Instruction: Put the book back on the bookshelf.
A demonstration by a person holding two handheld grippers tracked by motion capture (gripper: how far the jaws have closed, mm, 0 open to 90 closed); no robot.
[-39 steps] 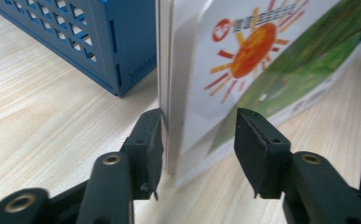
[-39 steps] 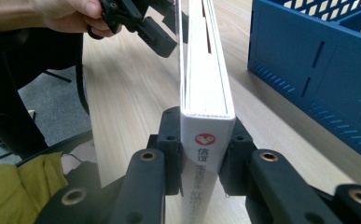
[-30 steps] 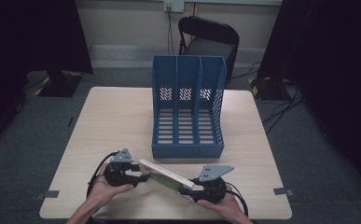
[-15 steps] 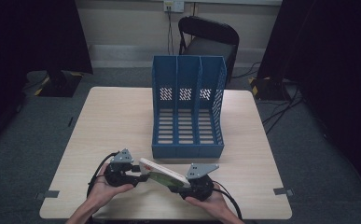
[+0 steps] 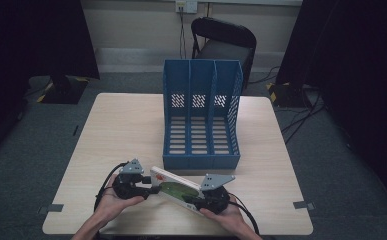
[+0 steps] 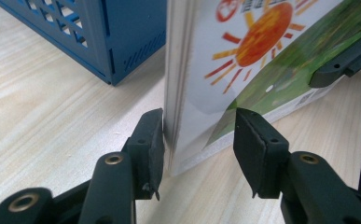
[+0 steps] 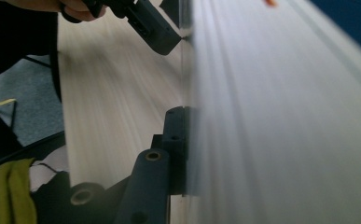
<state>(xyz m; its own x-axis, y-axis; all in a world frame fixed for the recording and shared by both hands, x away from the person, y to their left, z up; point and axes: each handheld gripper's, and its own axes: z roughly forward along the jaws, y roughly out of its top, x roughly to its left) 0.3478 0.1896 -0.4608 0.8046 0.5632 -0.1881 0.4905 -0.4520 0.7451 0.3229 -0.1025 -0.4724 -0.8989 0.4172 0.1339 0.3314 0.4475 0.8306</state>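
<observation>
Fingers [image 6: 152, 140] of the left gripper [image 6: 199, 144] stand apart around the near corner of a thin picture book with a white cover, an orange sun and a green field [image 6: 262, 60]; one black pad touches the book's page edge, while the other pad sits clear of the cover with a visible gap. In the high view the left gripper [image 5: 153, 189] is held in the person's left hand [image 5: 116, 202] at the front of the pale wooden bench [image 5: 121, 130], pointing toward the book's left end.

On the right, the right gripper [image 5: 188, 201] meets the book [image 5: 173, 187] at its near right end, held by the person's right hand [image 5: 226, 215]. In the right gripper view one black finger [image 7: 176, 144] lies flat against the blurred white face of the book [image 7: 271, 121]; the other finger is hidden behind it, so the grip looks closed on the book. The left gripper's black finger [image 7: 152, 30] shows farther off in that view, touching the book's far edge.

Held between the two grippers, the book runs diagonally from upper left to lower right near the bench's front edge, with its cover tilted up toward the camera. Whether its lower edge touches the bench cannot be told.

Just behind it stands a blue plastic three-slot magazine rack with slotted floor and perforated back [image 5: 201, 117], its open front facing the person. Its blue corner [image 6: 122, 37] appears in the left gripper view, close beside the book. A dark chair [image 5: 221, 42] stands beyond the bench by the wall.
</observation>
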